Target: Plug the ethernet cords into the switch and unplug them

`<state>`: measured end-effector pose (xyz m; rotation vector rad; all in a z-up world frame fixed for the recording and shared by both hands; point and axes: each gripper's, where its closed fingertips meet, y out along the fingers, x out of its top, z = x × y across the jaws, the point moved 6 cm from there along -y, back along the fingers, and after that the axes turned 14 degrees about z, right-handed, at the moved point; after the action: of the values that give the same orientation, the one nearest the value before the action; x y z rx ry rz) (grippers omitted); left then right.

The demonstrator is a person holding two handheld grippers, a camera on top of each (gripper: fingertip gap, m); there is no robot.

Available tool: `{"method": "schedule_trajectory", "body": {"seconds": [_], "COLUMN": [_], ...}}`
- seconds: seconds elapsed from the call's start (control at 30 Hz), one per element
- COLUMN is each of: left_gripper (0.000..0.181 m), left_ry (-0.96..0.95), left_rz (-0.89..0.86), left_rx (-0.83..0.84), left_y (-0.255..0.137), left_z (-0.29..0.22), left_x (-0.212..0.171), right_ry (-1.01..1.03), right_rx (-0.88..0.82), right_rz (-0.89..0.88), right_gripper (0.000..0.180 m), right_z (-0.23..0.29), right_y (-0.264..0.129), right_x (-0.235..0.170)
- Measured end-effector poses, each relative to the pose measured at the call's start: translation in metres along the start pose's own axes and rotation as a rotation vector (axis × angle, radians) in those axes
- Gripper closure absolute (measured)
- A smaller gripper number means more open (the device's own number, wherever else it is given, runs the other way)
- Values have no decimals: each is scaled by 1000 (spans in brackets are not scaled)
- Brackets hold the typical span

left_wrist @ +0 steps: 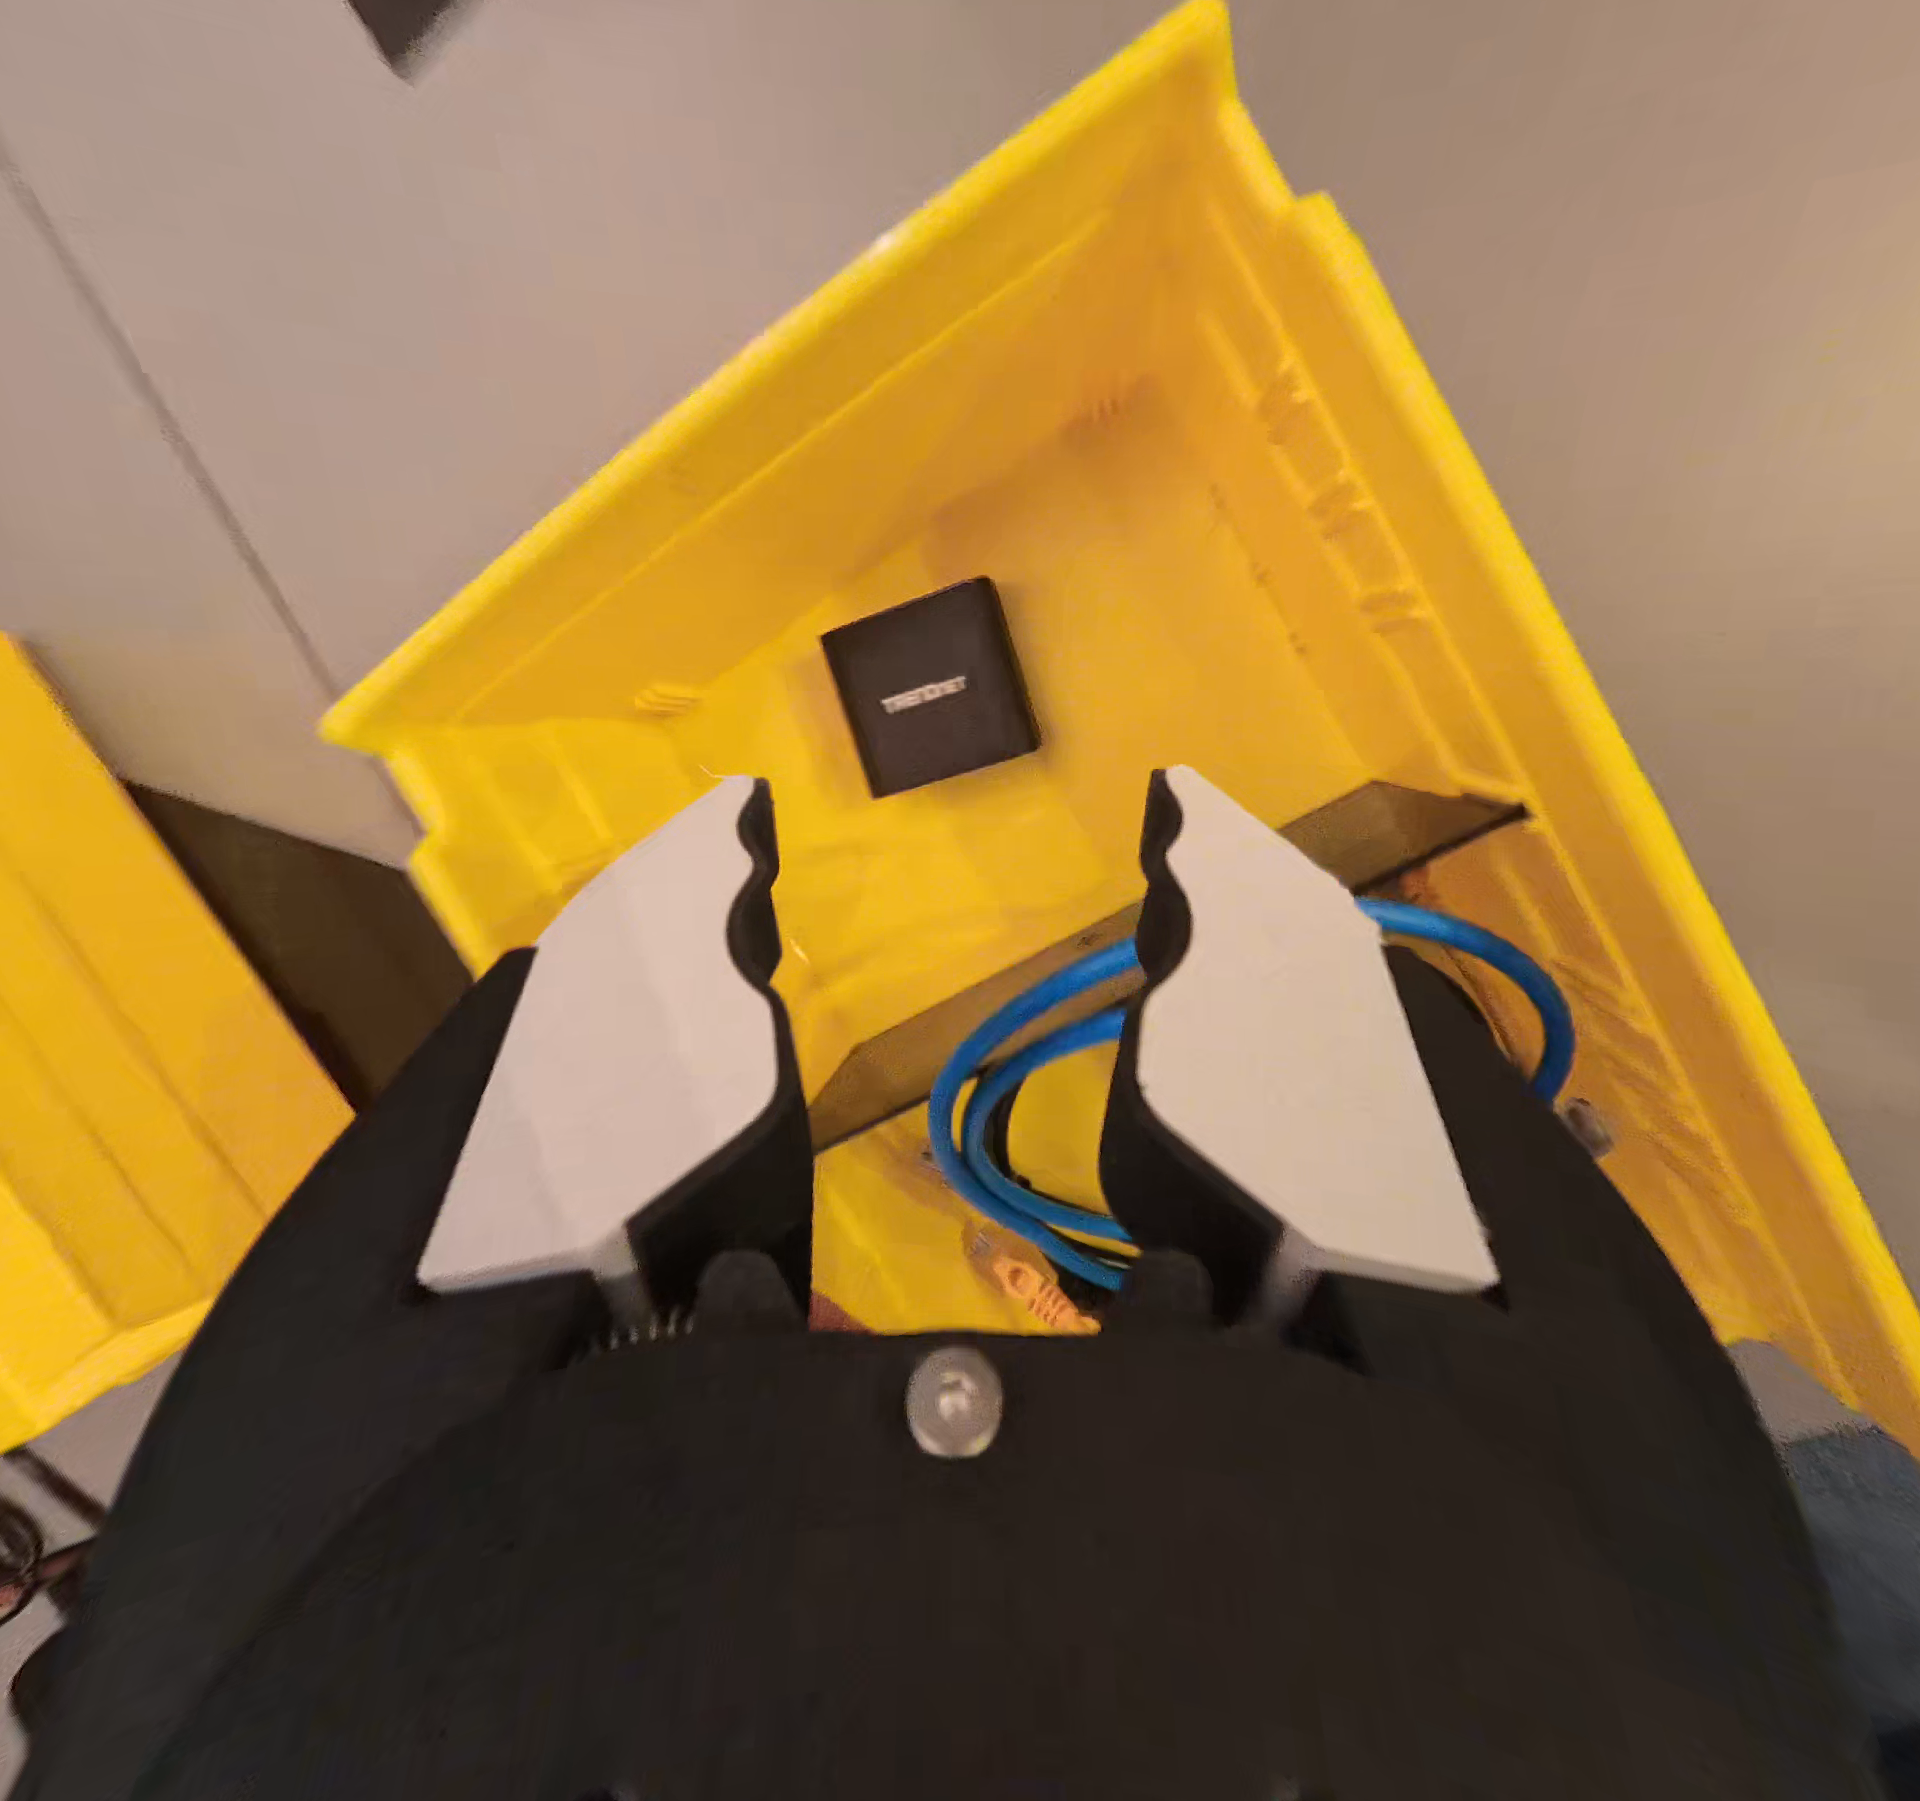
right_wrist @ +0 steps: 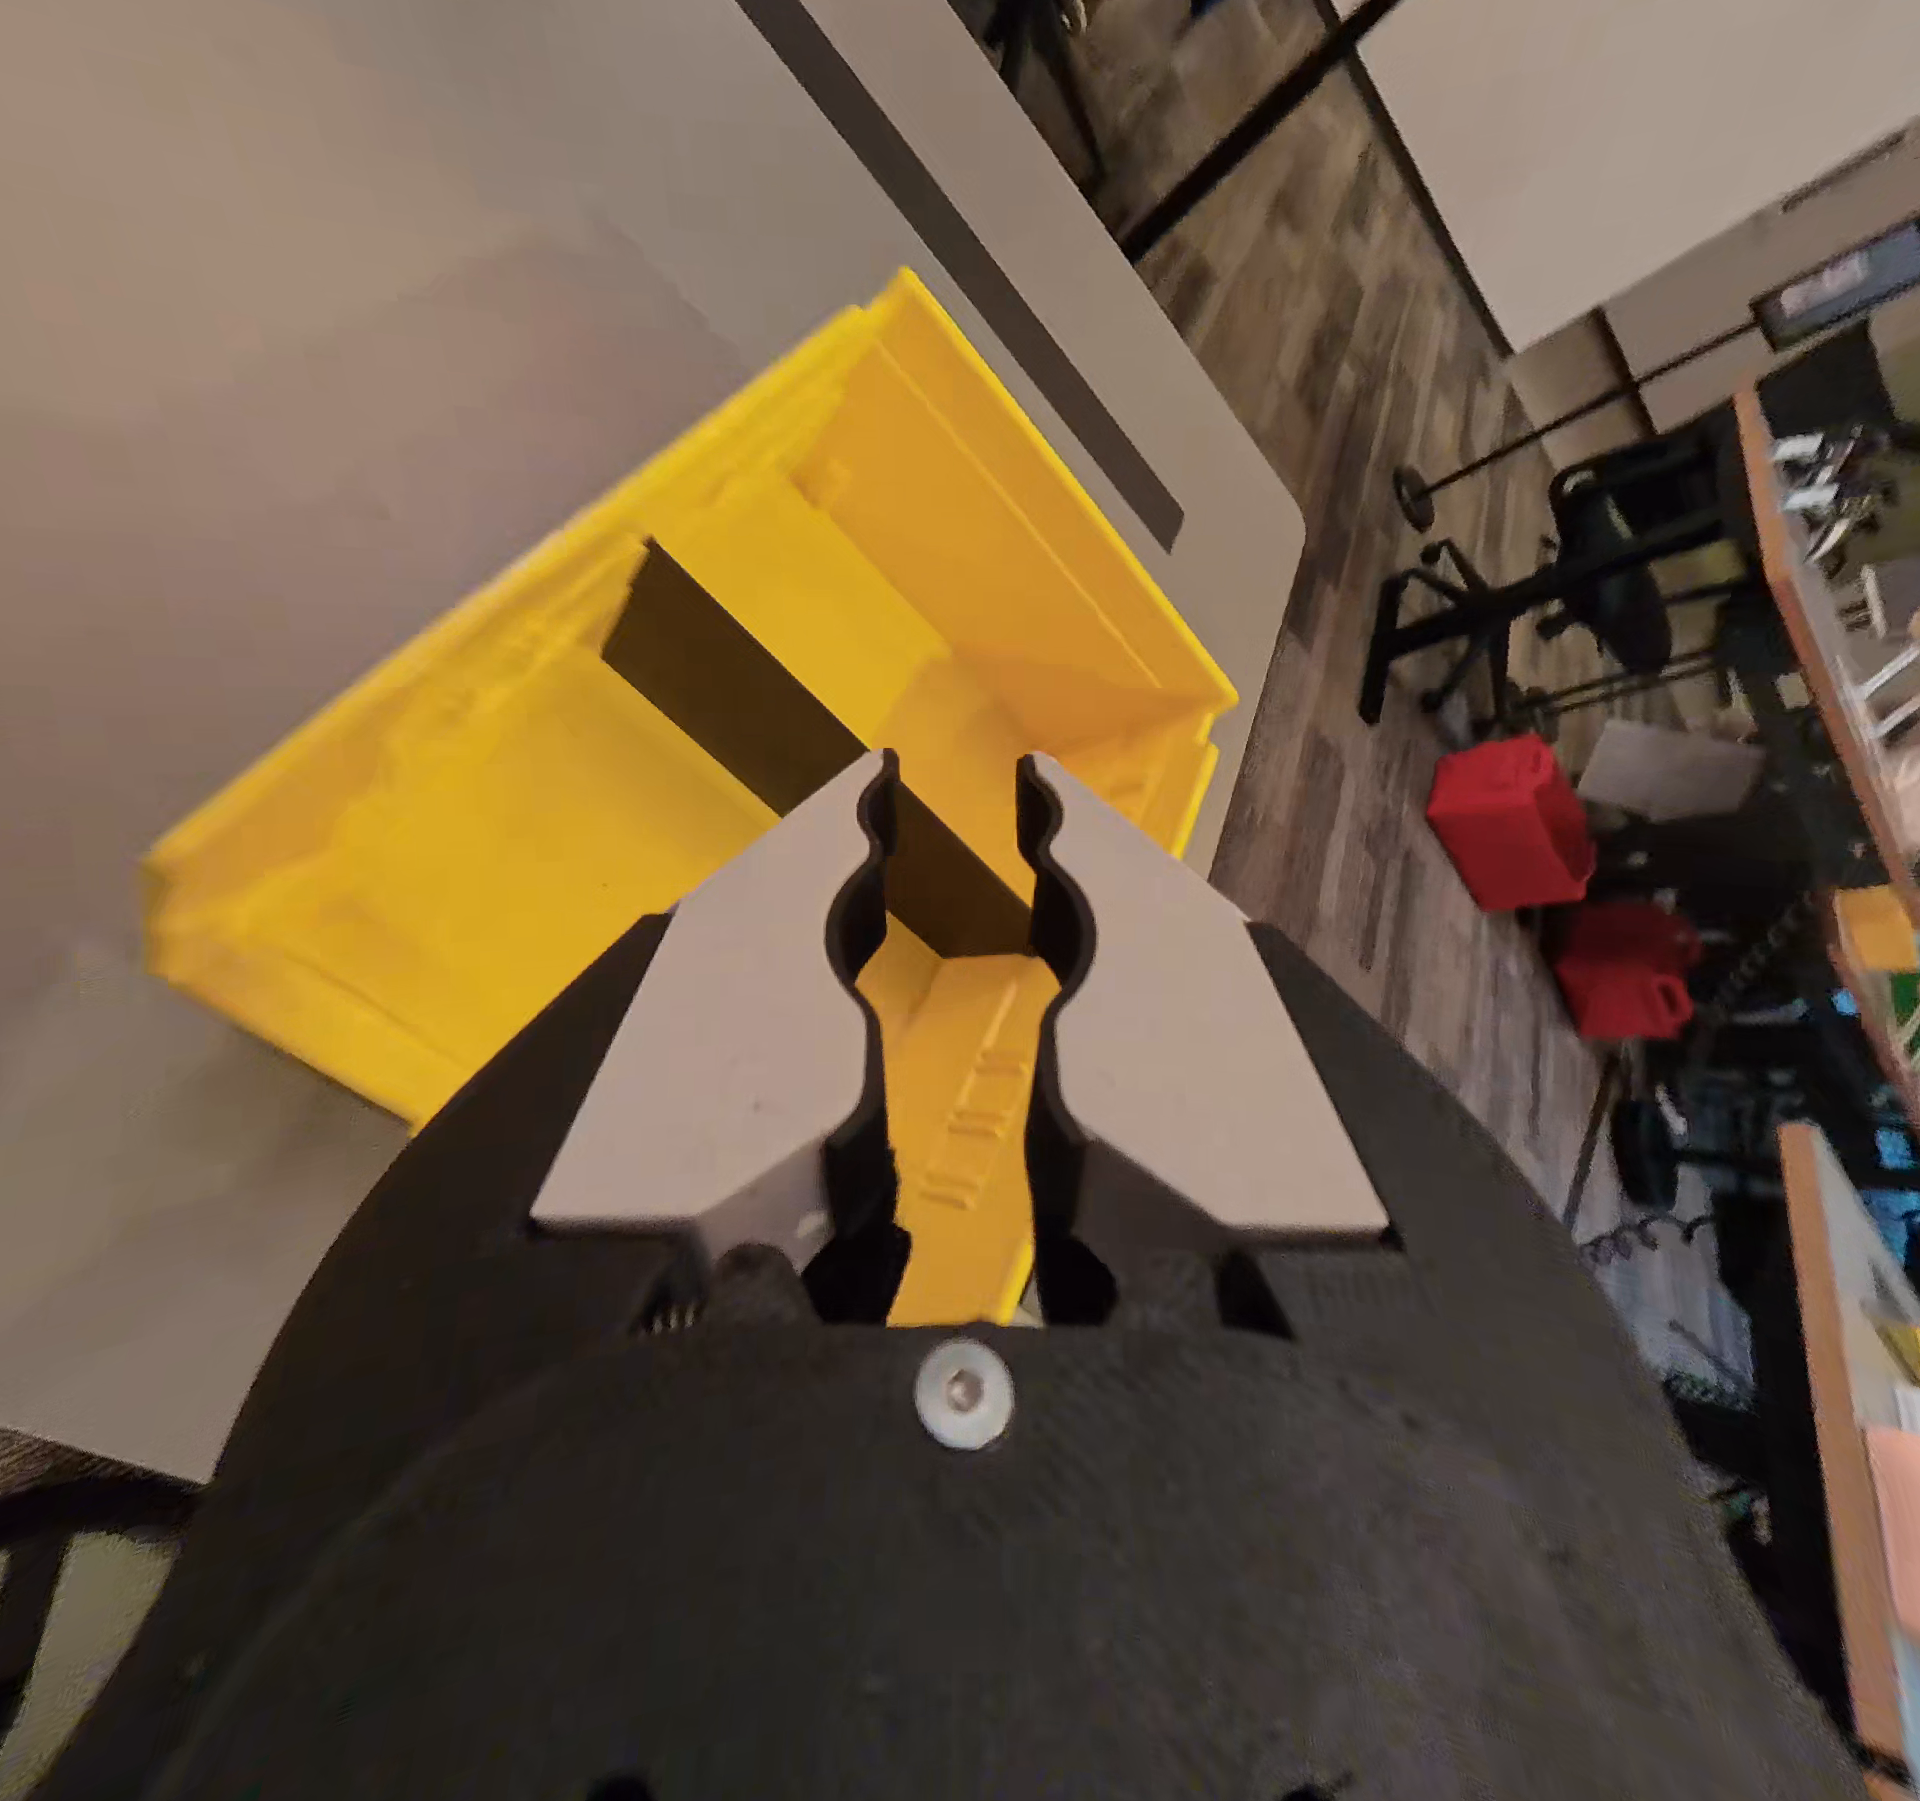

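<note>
A small black switch (left_wrist: 930,688) lies flat in the far compartment of a yellow bin (left_wrist: 1351,525). Coiled blue ethernet cords (left_wrist: 1023,1076) lie in the near compartment behind a dark divider (left_wrist: 1382,826); an orange plug (left_wrist: 1039,1289) and a clear plug (left_wrist: 1590,1123) show beside them. My left gripper (left_wrist: 958,806) is open and empty, above the bin, fingers straddling the cords. My right gripper (right_wrist: 956,775) is open and empty, hovering over another yellow bin (right_wrist: 499,847) with a dark divider (right_wrist: 727,671). No cords or switch show in the right wrist view.
Both bins sit on a grey table (left_wrist: 416,297). Another yellow bin (left_wrist: 94,1055) stands at the left in the left wrist view. Past the table edge (right_wrist: 1247,546) are a floor, an office chair (right_wrist: 1558,598), red containers (right_wrist: 1512,821) and cluttered benches (right_wrist: 1839,608). My hands' fingertips stand some 75 cm from each other. The left tips stand about 9 cm off the small black switch (left_wrist: 930,688). My left tips are roughly 20 cm from the orange plug (left_wrist: 1039,1289).
</note>
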<state>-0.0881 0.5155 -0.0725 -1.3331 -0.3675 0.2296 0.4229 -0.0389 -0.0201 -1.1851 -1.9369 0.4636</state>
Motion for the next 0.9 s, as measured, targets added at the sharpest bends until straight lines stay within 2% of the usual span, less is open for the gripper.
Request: {"method": "schedule_trajectory", "body": {"seconds": [0.07, 0.17, 0.33, 0.47, 0.67, 0.9], "left_gripper": [110, 109, 111, 120, 122, 123], "left_ry": [33, 67, 89, 71, 90, 221], "left_rz": [135, 303, 471, 498, 383, 167], "left_rx": [-51, -30, -75, -77, -78, 23], "left_y": [19, 47, 83, 100, 86, 7], "left_z": [-1, 5, 6, 11, 11, -7], "left_x": [12, 20, 18, 17, 18, 29], "right_ry": [-42, -71, -93, -101, -121, -165], "right_rx": [0, 21, 48, 50, 105, 320], "right_rz": [-40, -83, -149, -166, -214, -382], "right_gripper": [159, 159, 159, 161, 161, 158], "right_z": [13, 29, 43, 47, 64, 118], "right_y": [-8, -17, -28, -31, -32, -36], "right_x": [14, 29, 42, 46, 61, 114]}}
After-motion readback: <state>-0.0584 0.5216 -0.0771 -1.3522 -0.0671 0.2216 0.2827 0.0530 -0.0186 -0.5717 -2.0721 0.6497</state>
